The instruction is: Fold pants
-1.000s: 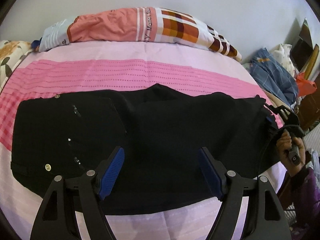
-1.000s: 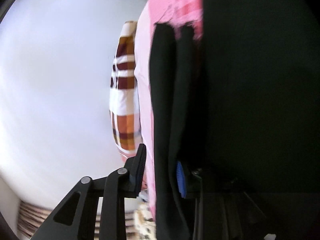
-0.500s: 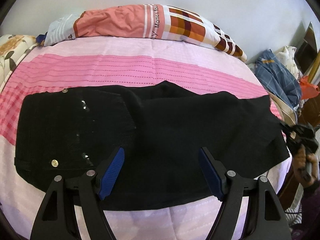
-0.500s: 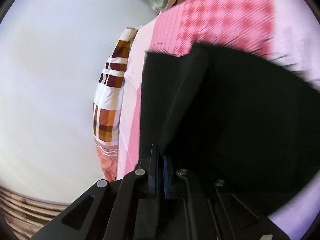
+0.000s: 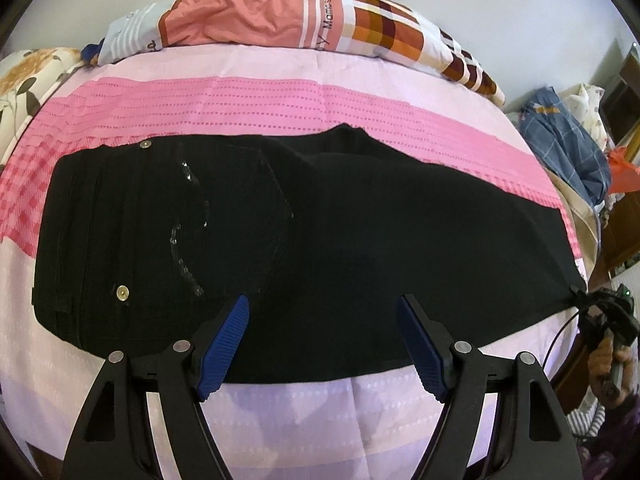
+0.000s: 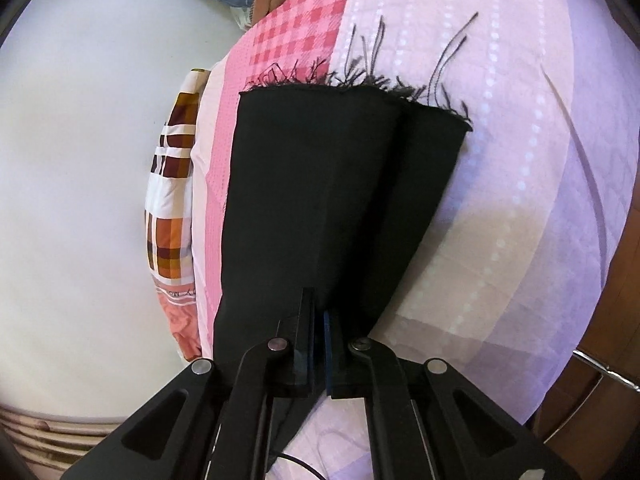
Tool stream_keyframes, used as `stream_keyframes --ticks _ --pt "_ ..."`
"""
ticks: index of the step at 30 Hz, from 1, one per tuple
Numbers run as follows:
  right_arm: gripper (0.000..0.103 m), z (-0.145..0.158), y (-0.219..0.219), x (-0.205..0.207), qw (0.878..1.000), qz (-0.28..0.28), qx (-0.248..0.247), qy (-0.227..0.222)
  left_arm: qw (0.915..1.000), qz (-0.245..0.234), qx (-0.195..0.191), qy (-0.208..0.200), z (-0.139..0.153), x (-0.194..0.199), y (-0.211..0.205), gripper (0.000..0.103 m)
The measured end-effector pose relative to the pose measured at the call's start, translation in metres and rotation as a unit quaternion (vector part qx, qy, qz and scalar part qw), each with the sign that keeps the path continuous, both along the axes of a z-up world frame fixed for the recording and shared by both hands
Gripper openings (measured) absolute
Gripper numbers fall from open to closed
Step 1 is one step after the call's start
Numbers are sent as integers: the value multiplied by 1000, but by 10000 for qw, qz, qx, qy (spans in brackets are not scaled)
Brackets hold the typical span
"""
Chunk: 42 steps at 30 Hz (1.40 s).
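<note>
Black pants [image 5: 360, 220] lie flat across the pink bedspread [image 5: 240, 100], waistband with metal buttons at the left and leg ends at the right. My left gripper [image 5: 323, 304] hangs open above the pants' near edge, with nothing between its blue pads. At the far right my right gripper [image 5: 600, 308] holds the near corner of the leg ends. In the right wrist view that gripper [image 6: 318, 304] is shut on the black fabric [image 6: 320, 184], and the frayed hem [image 6: 360, 84] lies ahead of it on the bed.
A patterned pillow [image 5: 320, 12] lies along the far side of the bed against a white wall. Piled clothes [image 5: 560, 140] sit past the right end. A floral cloth [image 5: 24, 76] is at the far left. The bed's wooden frame [image 6: 600, 320] shows at the right. A hand [image 5: 608, 364] grips the right tool.
My right gripper has closed on the leg end and drawn it to the right, so the pants now lie stretched out flat. My left gripper has stayed open and nearly still.
</note>
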State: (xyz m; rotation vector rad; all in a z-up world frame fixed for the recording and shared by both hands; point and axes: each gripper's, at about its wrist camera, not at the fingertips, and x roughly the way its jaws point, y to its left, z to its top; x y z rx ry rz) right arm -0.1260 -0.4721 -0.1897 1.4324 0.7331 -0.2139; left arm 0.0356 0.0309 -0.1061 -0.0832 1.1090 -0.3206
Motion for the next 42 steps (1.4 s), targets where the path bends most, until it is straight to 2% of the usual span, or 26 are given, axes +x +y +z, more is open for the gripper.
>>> stream_keyframes --ticks 7,10,13,18,20,23,24,25,28,31,34,36,39,42 --pt "3 2 -14 -22 9996 -251 -76 48 9999 -53 72 -101 4 -2 -1 76" --pt "0 -6 -22 -31 9991 -416 65 50 9999 -47 68 -69 1 -1 -1 76" --pt "4 -2 -27 -33 9987 -440 120 -227 10000 -16 4 66 -4 -1 -1 76" --pt "7 2 -17 -19 9978 -38 392 -538 9999 58 -130 57 -6 -3 5 76" --pt "7 5 -4 -9 9975 206 466 -488 9999 58 -153 45 -7 -4 7 76" --pt "18 4 27 8 9949 604 675 -454 9998 132 -149 -15 -6 -6 13 76" --pt "28 2 37 14 9936 745 734 -425 9995 207 -254 -16 -5 -8 19 76" --pt "34 2 44 18 9930 797 762 -431 9991 252 -351 -7 -5 -9 23 76" --pt "34 -3 57 34 9910 970 830 -401 9963 493 -700 75 -6 -15 45 76" --pt "35 -3 60 40 9911 989 815 -373 9914 868 -960 188 -10 -23 71 76" --pt "35 -4 60 41 9914 975 785 -369 9817 1449 -1228 145 -12 -37 110 76" --pt "34 -2 61 41 9920 1027 645 -340 9738 1896 -1246 173 -16 -45 141 76" --pt "13 -2 61 40 9932 1073 426 -177 9663 2247 -1215 330 -27 -52 174 76" --pt "8 -7 60 37 9936 1032 422 -157 9588 2480 -1335 382 -33 -54 201 76"
